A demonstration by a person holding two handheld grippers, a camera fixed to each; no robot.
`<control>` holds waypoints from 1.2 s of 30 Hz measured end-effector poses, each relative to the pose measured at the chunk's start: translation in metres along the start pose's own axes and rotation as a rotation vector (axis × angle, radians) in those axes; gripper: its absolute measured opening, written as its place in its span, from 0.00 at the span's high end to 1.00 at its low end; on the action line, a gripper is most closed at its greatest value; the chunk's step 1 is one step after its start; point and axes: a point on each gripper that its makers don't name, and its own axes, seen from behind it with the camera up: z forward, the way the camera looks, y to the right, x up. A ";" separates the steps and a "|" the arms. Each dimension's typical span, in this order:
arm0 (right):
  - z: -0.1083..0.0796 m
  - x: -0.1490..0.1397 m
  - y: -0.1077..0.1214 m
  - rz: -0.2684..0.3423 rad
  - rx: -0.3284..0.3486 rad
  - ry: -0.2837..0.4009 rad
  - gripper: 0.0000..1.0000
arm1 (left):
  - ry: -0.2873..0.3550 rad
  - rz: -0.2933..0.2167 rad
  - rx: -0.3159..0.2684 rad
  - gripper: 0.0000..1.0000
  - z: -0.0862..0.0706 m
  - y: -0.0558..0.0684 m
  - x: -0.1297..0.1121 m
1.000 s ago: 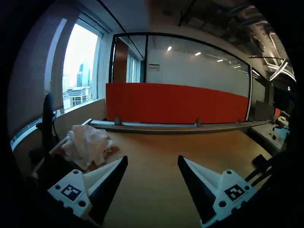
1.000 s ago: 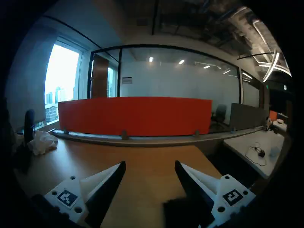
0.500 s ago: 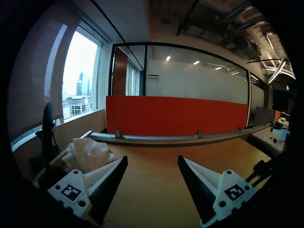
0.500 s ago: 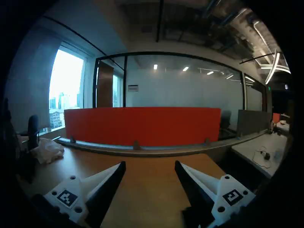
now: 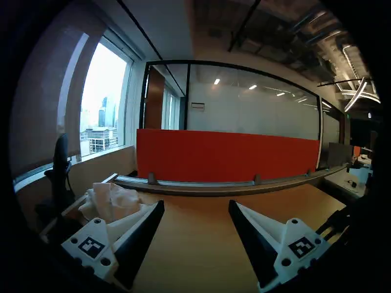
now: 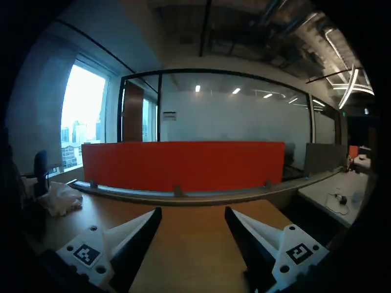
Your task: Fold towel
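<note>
Near, the left claw [image 5: 195, 202] and right claw [image 6: 193, 209] both gape wide and empty, held level over the wooden table [image 5: 195, 254], probably poised to reach. Farther left, the crumpled towel [image 5: 110, 202] lies unfolded by the table's edge. Beyond stands a red divider [image 5: 225, 156].

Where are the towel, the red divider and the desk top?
towel [image 5: 111, 201], left gripper view, middle of the crumpled heap.
red divider [image 5: 225, 156], left gripper view, centre of its face.
desk [image 6: 193, 244], right gripper view, bare wood in the foreground.
</note>
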 end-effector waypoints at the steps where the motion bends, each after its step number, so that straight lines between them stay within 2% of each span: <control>1: 0.000 0.000 -0.002 -0.001 0.003 -0.001 0.00 | 0.001 -0.003 -0.002 0.02 0.000 0.000 -0.001; 5: 0.001 0.006 -0.009 0.001 0.008 0.003 0.00 | 0.008 -0.013 -0.005 0.02 0.000 -0.002 -0.004; 11: 0.000 0.016 -0.016 0.019 0.010 0.030 0.00 | 0.022 0.006 0.000 0.02 0.000 -0.008 -0.017; 20: -0.001 0.003 -0.024 0.020 0.008 0.032 0.00 | 0.039 0.047 0.009 0.03 0.000 -0.014 -0.054; 26: -0.004 -0.001 -0.030 0.043 0.019 0.032 0.00 | 0.073 0.022 0.027 0.02 0.000 -0.018 -0.070; 32: -0.004 -0.009 -0.032 0.034 0.026 0.030 0.00 | 0.099 -0.026 0.034 0.02 -0.001 -0.020 -0.087; 36: -0.003 -0.016 -0.033 0.023 0.026 0.024 0.00 | 0.102 -0.022 0.047 0.02 -0.002 -0.023 -0.101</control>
